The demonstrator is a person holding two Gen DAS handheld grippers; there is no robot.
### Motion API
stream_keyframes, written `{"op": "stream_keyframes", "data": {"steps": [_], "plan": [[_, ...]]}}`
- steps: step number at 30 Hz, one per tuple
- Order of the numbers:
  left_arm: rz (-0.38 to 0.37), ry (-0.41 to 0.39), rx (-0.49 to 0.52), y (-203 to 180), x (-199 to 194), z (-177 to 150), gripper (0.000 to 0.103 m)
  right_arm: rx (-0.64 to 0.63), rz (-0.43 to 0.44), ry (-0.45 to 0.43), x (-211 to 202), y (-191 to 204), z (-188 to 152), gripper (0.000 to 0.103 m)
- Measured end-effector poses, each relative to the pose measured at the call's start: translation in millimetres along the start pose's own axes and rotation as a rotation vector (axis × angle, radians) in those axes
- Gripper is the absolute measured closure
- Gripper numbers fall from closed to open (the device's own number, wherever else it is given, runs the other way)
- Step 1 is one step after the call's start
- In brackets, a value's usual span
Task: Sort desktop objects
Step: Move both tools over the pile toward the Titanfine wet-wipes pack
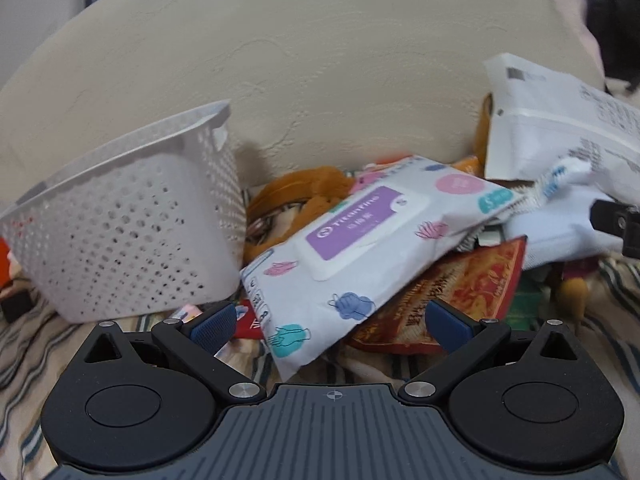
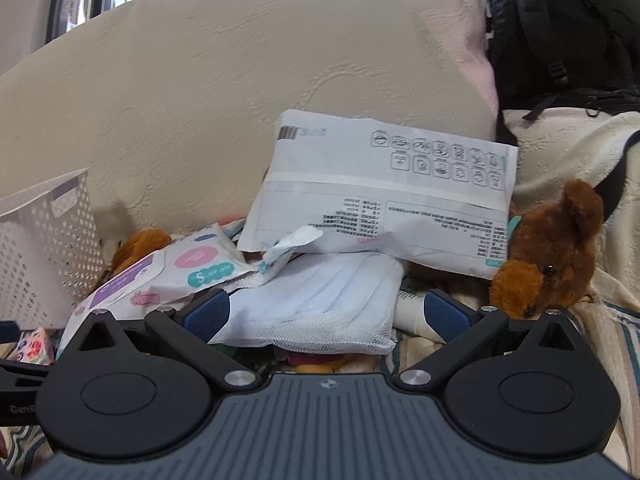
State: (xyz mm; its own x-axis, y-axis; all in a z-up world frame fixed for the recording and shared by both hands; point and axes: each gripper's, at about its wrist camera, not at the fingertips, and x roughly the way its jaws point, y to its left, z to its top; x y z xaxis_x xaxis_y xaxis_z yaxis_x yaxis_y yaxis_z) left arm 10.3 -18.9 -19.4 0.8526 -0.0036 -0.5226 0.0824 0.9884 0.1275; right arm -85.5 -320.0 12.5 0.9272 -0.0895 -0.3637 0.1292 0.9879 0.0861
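Note:
A white perforated basket (image 1: 132, 232) stands at the left on a striped cloth; it also shows in the right wrist view (image 2: 44, 248). A wet-wipes pack (image 1: 360, 248) with a purple label lies tilted on a red snack bag (image 1: 460, 292). My left gripper (image 1: 334, 326) is open, its jaws on either side of the pack's near corner. My right gripper (image 2: 326, 314) is open around the near edge of a pack of pale blue face masks (image 2: 320, 300). A large white printed pack (image 2: 384, 192) leans behind it. A brown plush bear (image 2: 552, 256) lies at the right.
A cream pillow (image 2: 240, 80) stands behind the pile. A black backpack (image 2: 560, 28) sits at the back right. Orange-brown plush (image 1: 304, 192) lies behind the wipes. A small patterned box (image 2: 34, 346) lies at the left. Striped cloth (image 1: 24, 360) covers the surface.

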Motion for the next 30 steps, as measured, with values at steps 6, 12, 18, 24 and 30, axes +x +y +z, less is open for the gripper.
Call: {"op": "stream_keyframes", "data": {"steps": [6,12,18,24,30], "plan": [[-0.016,-0.006,-0.014,-1.3,-3.3,2.3,0.000,-0.011,-0.011,-0.002,-5.3,2.4,-1.2,0.000],[-0.022,0.003,-0.007,-5.4,-2.6,0.0,0.000,-0.013,-0.019,0.002,-6.1,0.9,-1.0,0.000],[-0.021,0.009,-0.016,-4.8,-0.4,-0.1,0.000,-0.002,-0.021,0.000,-5.4,-1.3,0.8,0.000],[-0.031,0.023,-0.031,-2.8,3.3,0.5,0.000,-0.009,-0.021,-0.001,-4.2,0.3,0.5,0.000],[-0.040,0.029,-0.036,-3.9,4.4,1.3,0.000,-0.019,-0.025,-0.001,-3.8,1.8,0.1,0.000]]}}
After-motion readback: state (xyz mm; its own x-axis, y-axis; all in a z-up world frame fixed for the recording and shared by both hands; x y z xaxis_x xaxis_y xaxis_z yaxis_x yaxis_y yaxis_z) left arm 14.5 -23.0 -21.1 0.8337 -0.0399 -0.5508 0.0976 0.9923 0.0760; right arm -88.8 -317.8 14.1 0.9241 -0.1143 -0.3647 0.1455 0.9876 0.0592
